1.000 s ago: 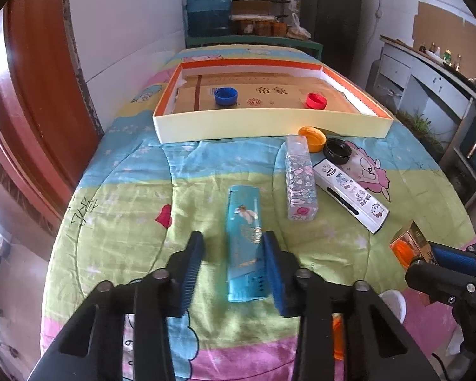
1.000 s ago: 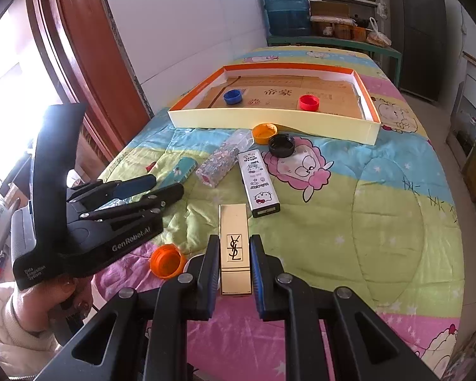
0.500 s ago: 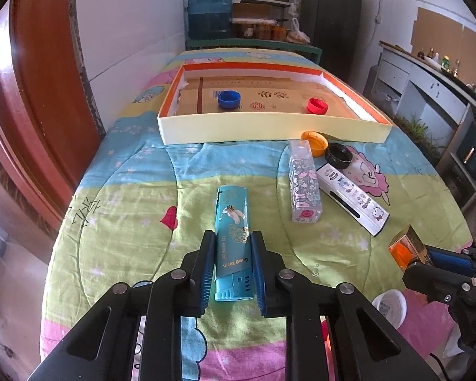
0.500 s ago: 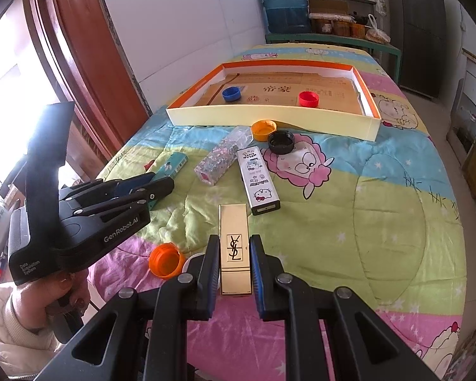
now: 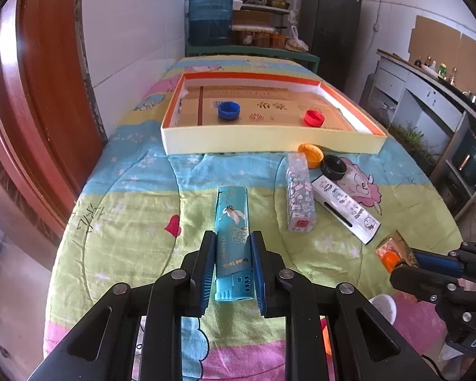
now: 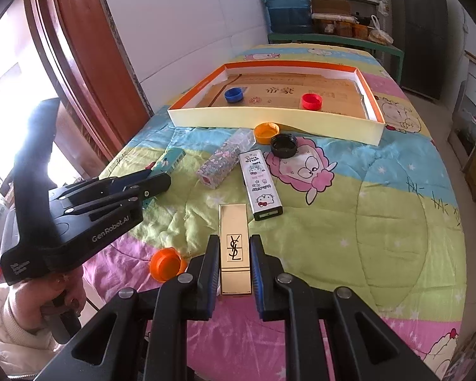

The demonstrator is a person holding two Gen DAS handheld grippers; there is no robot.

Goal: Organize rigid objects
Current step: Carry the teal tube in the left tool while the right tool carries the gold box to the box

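My left gripper (image 5: 231,254) is shut on a long teal box (image 5: 231,222) with a white bird print; the box points away over the quilt. My right gripper (image 6: 234,260) is shut on a gold box (image 6: 234,238) with a black logo. From the right wrist view the left gripper (image 6: 155,184) shows at the left, with the teal box (image 6: 171,158) sticking out past it. A shallow cream tray with an orange rim (image 5: 269,139) lies farther back, holding a blue cap (image 5: 228,109) and a red cap (image 5: 313,117).
On the quilt lie a floral box (image 5: 300,200), a white cartoon-print box (image 5: 346,206), an orange cap (image 5: 310,154) and a black cap (image 5: 333,166). Another orange cap (image 6: 166,263) sits near the front edge. A wooden door frame (image 5: 38,95) flanks the left side.
The left gripper's jaws have closed from wide apart onto the teal box. The right gripper has kept still with the gold box in it.
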